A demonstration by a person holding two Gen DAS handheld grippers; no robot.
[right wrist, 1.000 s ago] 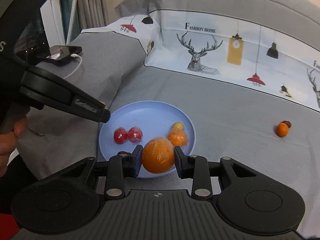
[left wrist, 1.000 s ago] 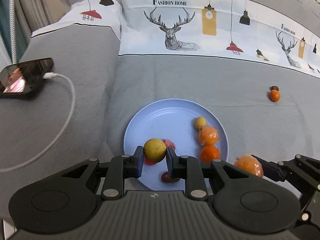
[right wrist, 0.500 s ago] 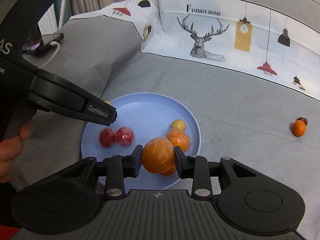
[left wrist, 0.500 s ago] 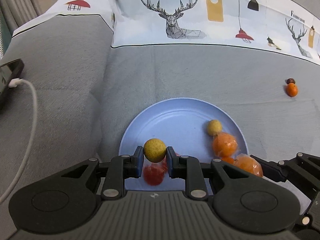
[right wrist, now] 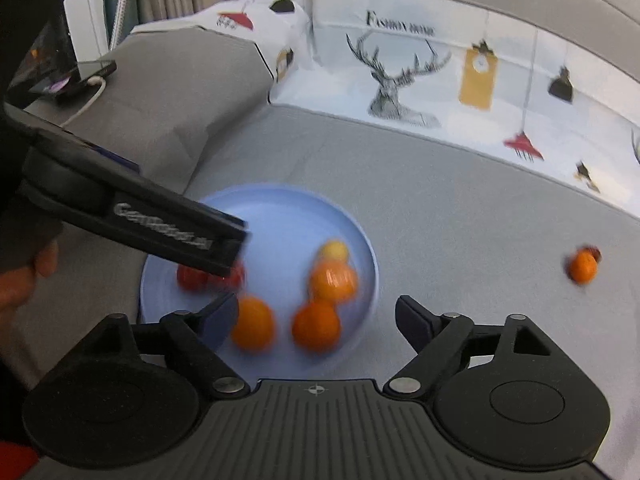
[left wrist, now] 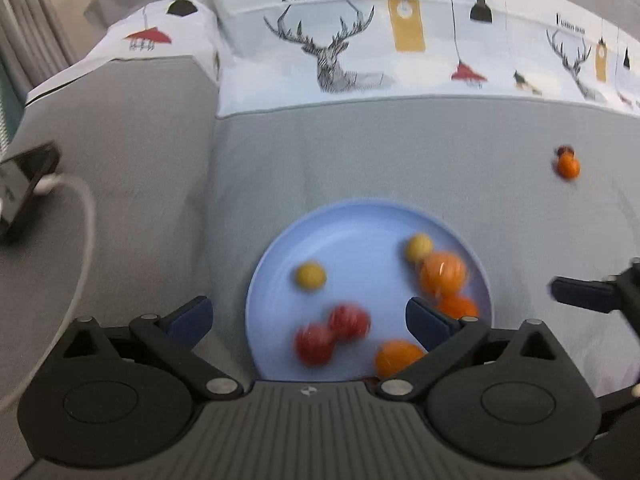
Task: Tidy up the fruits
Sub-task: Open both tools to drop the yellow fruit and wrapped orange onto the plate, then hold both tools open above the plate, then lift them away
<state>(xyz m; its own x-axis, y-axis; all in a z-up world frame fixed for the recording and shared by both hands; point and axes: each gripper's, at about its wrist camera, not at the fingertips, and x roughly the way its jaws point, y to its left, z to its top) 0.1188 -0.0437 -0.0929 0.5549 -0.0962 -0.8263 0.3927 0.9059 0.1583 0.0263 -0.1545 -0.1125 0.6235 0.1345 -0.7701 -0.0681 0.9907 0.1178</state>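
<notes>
Left claw (left wrist: 307, 316) gaping over the plate (left wrist: 360, 216), nothing between its jaws; they have just been opening, which fits the yellow fruit (left wrist: 311, 276) lying loose at the plate's left-centre. Two red fruits (left wrist: 332, 334) lower centre, blurred. Oranges (left wrist: 442, 274) bunched at the plate's right edge. Right claw (right wrist: 316, 316) also spread, jaws just opened, empty; an orange (right wrist: 253, 323) sits on the plate beside its left jaw, likely just let go. Far right of frame, on the bed: one small orange (right wrist: 583, 266) with a dark fruit touching it, not yet gathered.
</notes>
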